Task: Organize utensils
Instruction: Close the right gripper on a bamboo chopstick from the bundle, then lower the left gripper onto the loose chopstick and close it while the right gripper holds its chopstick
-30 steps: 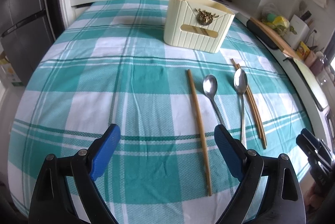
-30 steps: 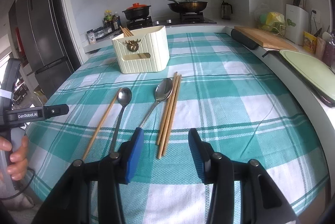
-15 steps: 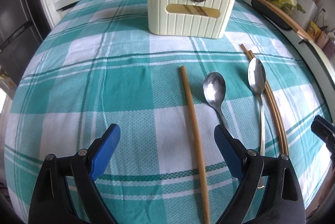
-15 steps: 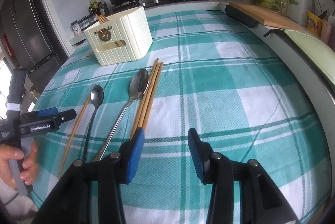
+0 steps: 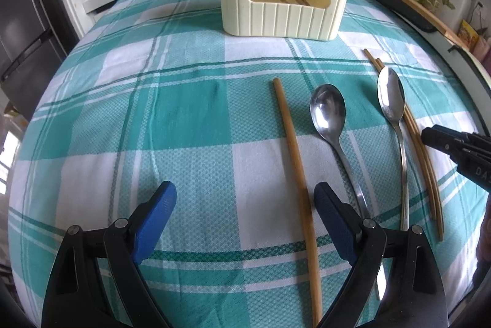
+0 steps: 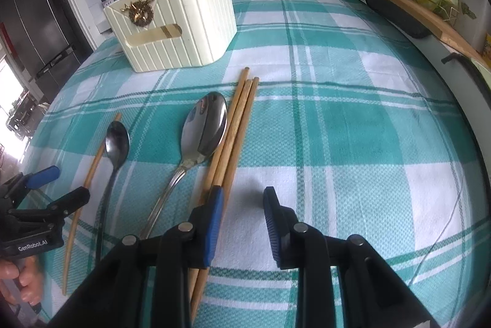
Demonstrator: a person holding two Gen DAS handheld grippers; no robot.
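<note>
1. Hovering my left gripper [image 5: 242, 214] low over the desk's teal-and-white checked cloth [image 5: 184, 119], I have its blue-padded fingers spread wide and empty, with the single loose bamboo chopstick [image 5: 294, 162] running up between them, nearer the right pad; I judge that is my first pick.
2. My right gripper [image 6: 242, 214] sits with fingers apart too, holding nothing; its left pad is just beside the bundle of three bamboo chopsticks [image 6: 236, 128], which lie outside the gap.
3. The smaller steel spoon [image 5: 330, 119] and the longer steel spoon [image 5: 391, 101] lie bowl-up between the lone chopstick and the bundle, handles toward me, all roughly parallel, probably laid out for easy reach.
4. The cream ribbed plastic utensil holder [image 5: 285, 2] with a brass deer emblem stands upright beyond them; chopstick tips poke from its top, and more wood shows through its front slot.
</note>
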